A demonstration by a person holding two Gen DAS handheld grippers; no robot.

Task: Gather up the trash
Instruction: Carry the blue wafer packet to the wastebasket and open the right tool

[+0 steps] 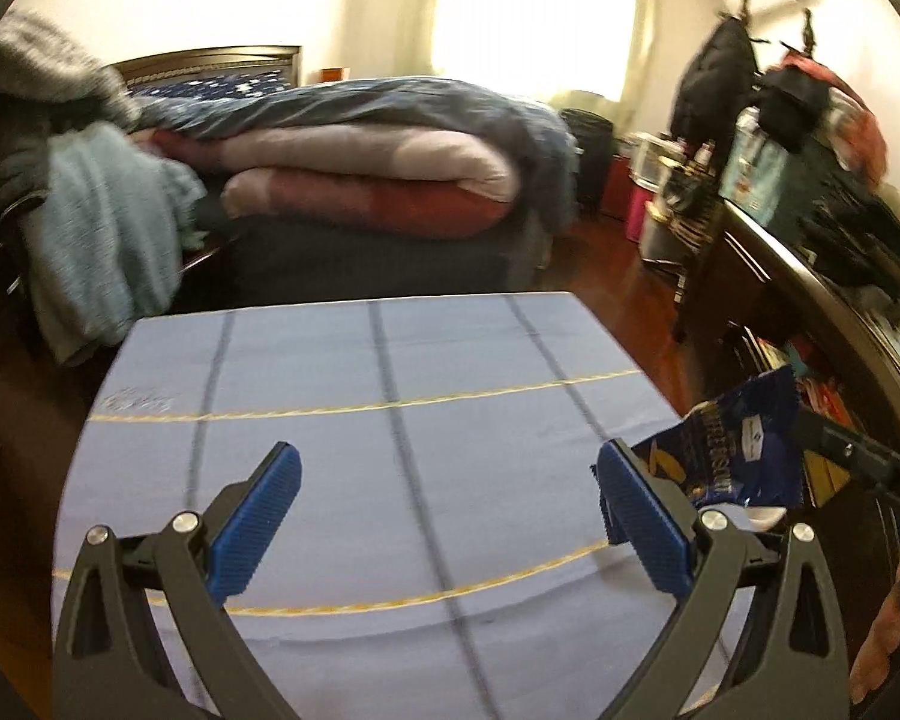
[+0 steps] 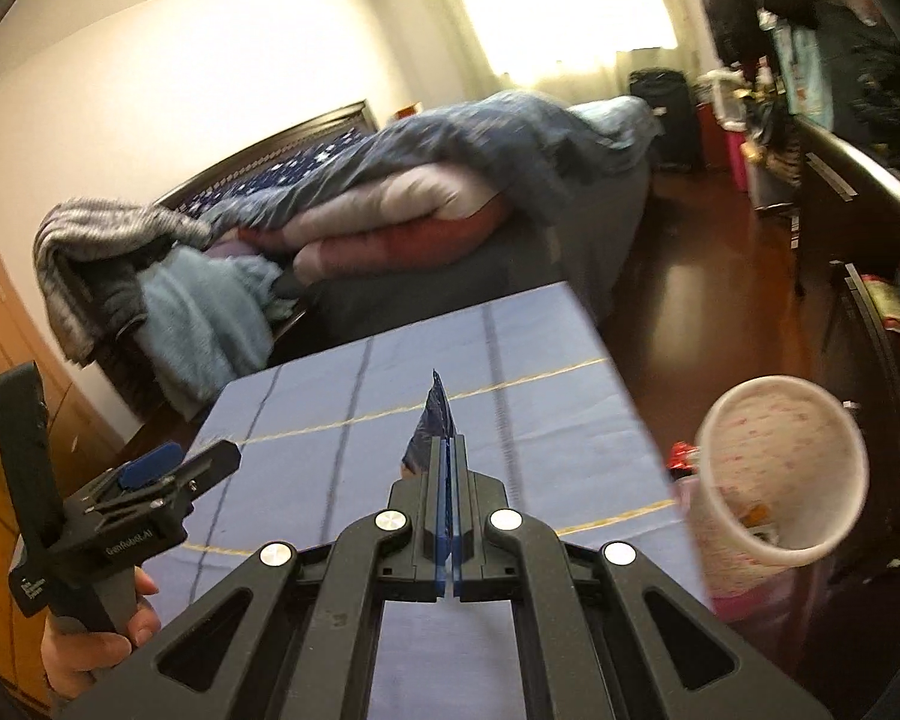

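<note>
My right gripper (image 2: 448,450) is clamped on the blue wrapper (image 2: 432,420) — the bin (image 2: 792,549) sits off the table's (image 2: 306,402) right edge; left gripper (image 1: 447,468) gapes, idle.

My left gripper (image 1: 449,471): black arms with triangular cut-outs, silver pivot screws, ribbed blue pads (image 1: 257,519). My right gripper (image 2: 448,444): same black linkage, four silver screws, thin blue pads. My left hand (image 2: 99,639): bare skin, black handle with white lettering.
</note>
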